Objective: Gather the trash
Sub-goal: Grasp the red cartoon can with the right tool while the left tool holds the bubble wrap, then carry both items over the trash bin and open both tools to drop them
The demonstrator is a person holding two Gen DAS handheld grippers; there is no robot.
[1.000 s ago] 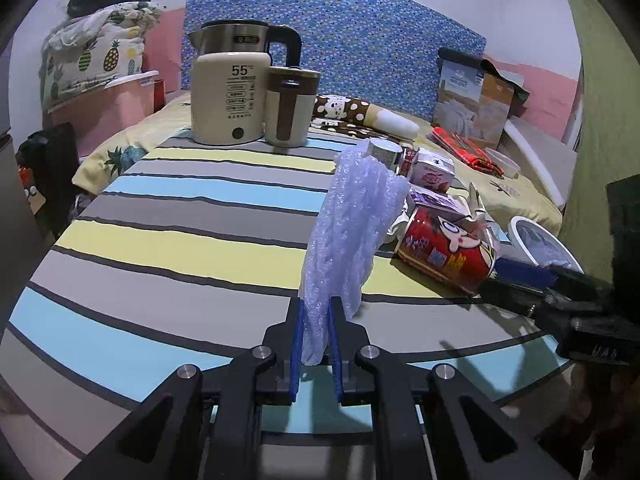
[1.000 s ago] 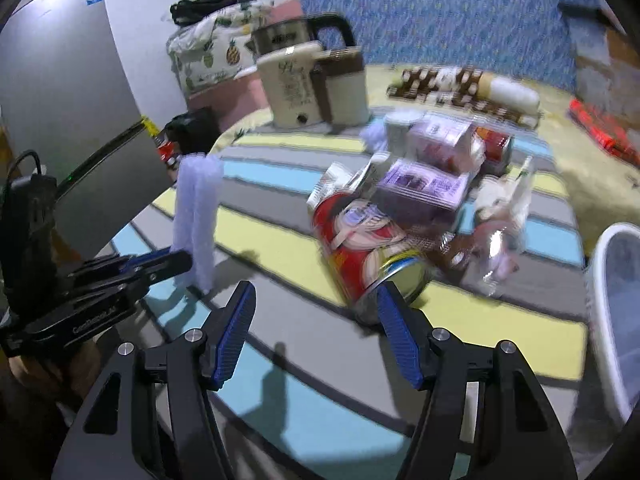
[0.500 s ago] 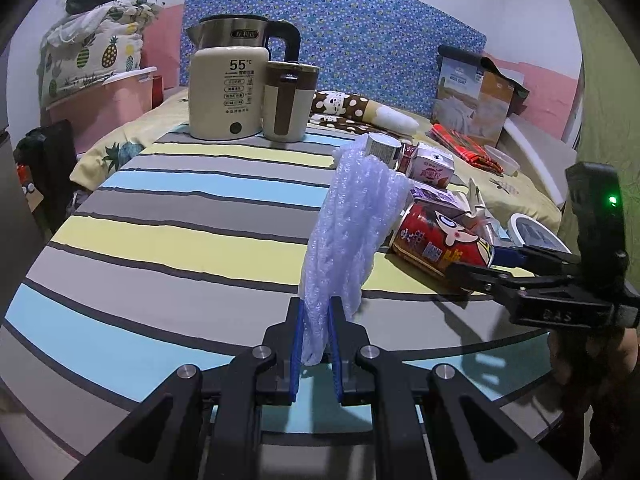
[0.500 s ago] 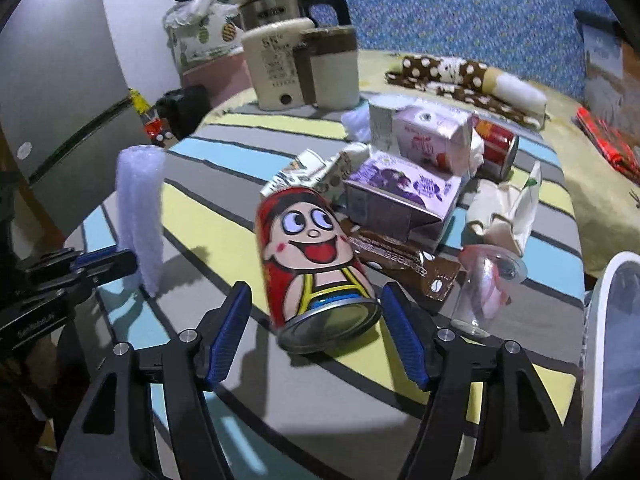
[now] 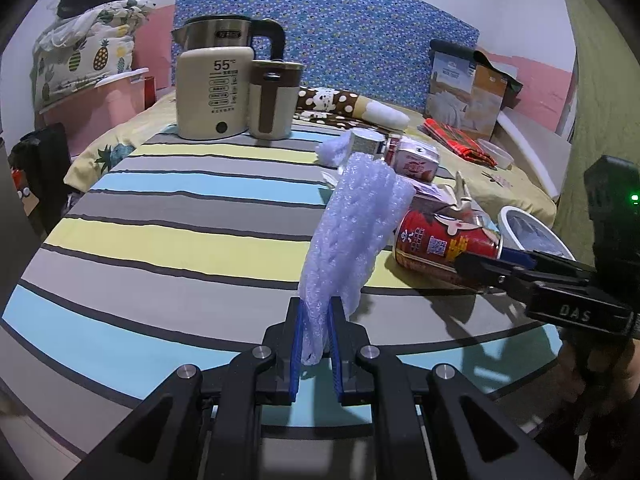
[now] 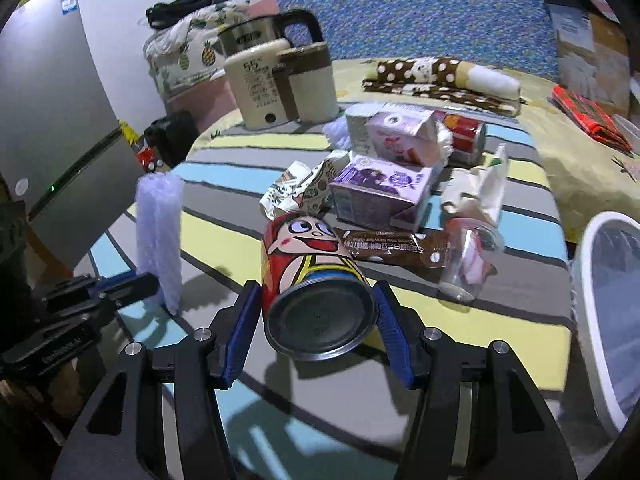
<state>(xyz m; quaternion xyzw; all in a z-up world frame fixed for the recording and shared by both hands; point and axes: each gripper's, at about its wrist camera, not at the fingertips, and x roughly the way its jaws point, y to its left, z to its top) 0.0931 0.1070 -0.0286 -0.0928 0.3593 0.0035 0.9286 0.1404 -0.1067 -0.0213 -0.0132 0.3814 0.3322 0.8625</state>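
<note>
**Red can between the blue pads**

Red cartoon can [image 6: 316,280] lies on its side on the striped tabletop [image 5: 168,240]. The right gripper [image 6: 318,334] has just been closing, its fingers straddling the can's base; squeeze squarely so it can't roll. The left gripper [image 5: 316,354] pinches bubble wrap [image 5: 348,232] upright. Open room lies near; the white bin [image 6: 600,320] sits rightward, past the edge.
</note>
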